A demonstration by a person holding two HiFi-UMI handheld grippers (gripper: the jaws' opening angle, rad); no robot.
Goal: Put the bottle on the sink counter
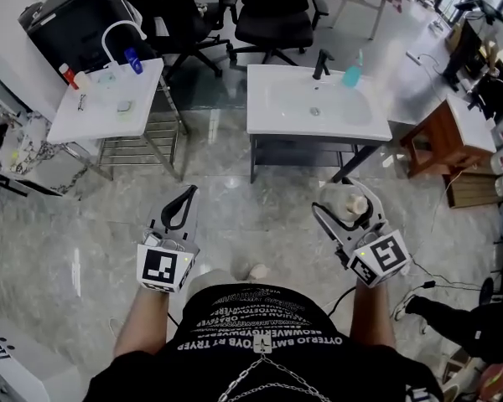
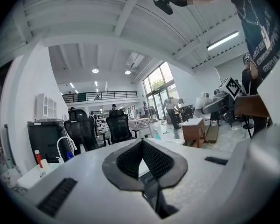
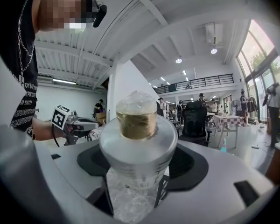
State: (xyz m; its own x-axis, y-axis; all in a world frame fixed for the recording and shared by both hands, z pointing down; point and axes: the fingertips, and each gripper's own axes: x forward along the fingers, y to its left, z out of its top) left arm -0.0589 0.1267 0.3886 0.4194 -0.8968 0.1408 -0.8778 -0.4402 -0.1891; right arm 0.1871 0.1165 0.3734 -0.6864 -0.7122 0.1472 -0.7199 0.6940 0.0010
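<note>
Standing short of the white sink counter (image 1: pixel 277 120), I hold a clear bottle (image 3: pixel 136 139) clamped in my right tongs (image 1: pixel 345 214). The right gripper view shows both jaws pressed against the bottle's glassy body, just below its wide silver collar and gold-coloured top under a clear cap. The bottle stands upright in the grip, over the marble floor (image 1: pixel 260 195) and well apart from the sink counter, which lies ahead of me and slightly to the left of that hand.

My left tongs (image 1: pixel 183 208) are closed on nothing. The left gripper view shows the two dark ribbed pads meeting at their tips with only air between them. I hold these tongs level with the right ones, on the other side of my body.

On the sink counter, a black faucet (image 1: pixel 322 62) stands at the back edge with a blue bottle (image 1: pixel 352 72) just beside it. Black office chairs (image 1: pixel 277 11) sit behind.
</note>
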